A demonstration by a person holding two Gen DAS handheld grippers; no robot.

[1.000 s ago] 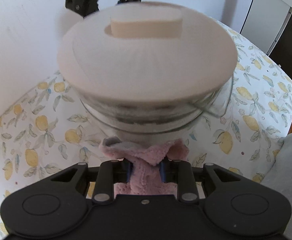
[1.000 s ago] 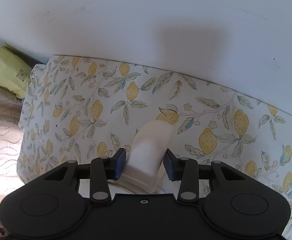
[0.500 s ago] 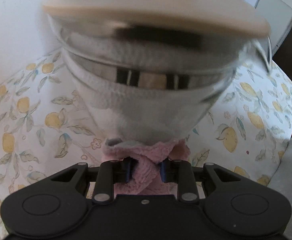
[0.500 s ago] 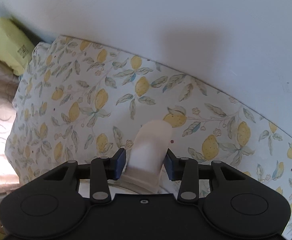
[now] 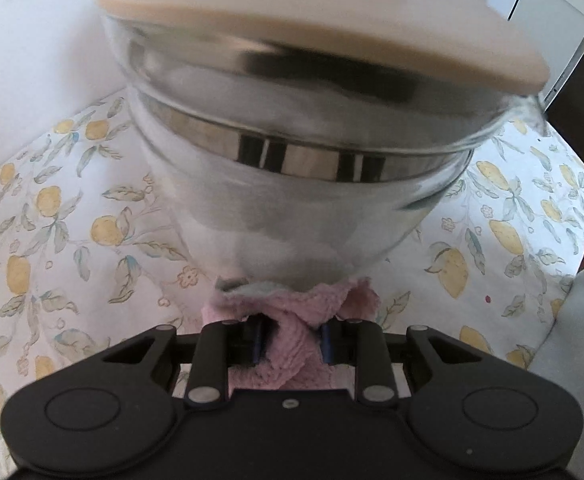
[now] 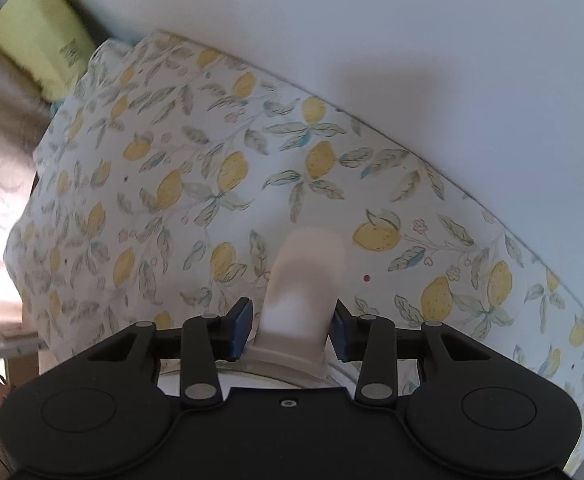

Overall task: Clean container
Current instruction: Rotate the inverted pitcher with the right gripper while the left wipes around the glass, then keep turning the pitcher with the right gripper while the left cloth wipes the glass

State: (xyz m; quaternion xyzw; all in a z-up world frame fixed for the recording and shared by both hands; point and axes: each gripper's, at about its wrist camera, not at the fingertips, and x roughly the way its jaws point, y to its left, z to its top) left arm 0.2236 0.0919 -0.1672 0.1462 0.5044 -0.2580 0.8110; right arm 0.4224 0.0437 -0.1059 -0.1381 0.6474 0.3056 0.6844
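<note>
Two grippers share the job: the right gripper [image 6: 292, 330] pinches the lid knob [image 6: 304, 280], holding the glass jar [image 5: 292, 184] above the tablecloth [image 6: 196, 184]; the left gripper [image 5: 290, 338] pinches a soft cloth [image 5: 292, 312] against its base. Glass looks heavy, slippery, breakable. Only the left view shows jar and cloth; the right shows just the knob.

Glass container [image 5: 292, 200] is looming larger and higher in left view, its underside now showing; lid [image 5: 312, 40] top is slipping out of sight. Right view is swinging leftward over tablecloth [image 6: 172, 180].
</note>
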